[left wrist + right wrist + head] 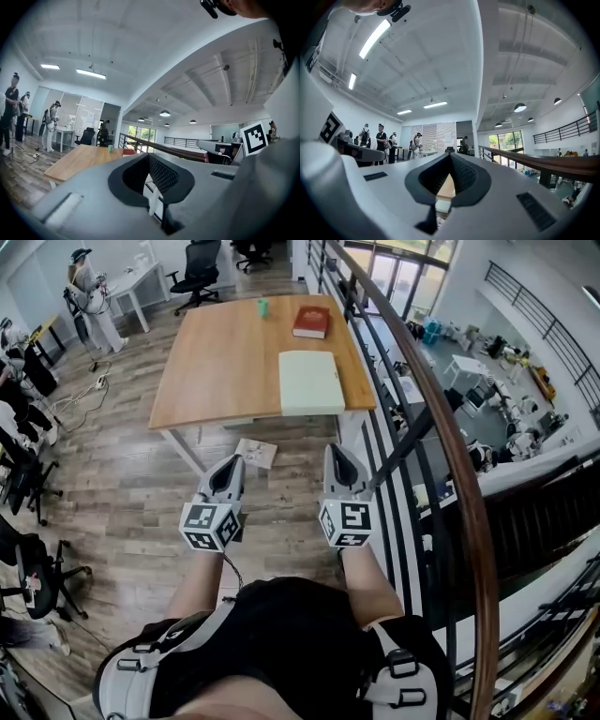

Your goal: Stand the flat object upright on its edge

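Note:
A pale green flat board (310, 382) lies flat at the near right end of the wooden table (220, 362). Behind it a red book (310, 322) also lies flat, and a small teal cup (263, 307) stands further back. My left gripper (232, 465) and right gripper (337, 454) hang side by side over the floor, well short of the table, both shut with nothing in them. The left gripper view shows its jaws (149, 157) closed, with the table (79, 161) and red book (129, 151) far ahead. The right gripper (450, 157) is closed too.
A railing with a wooden handrail (441, 418) runs along the right of the table and of me. A sheet of paper (256, 453) lies on the floor by the table leg. Office chairs (37, 577) and people (89, 296) are to the left.

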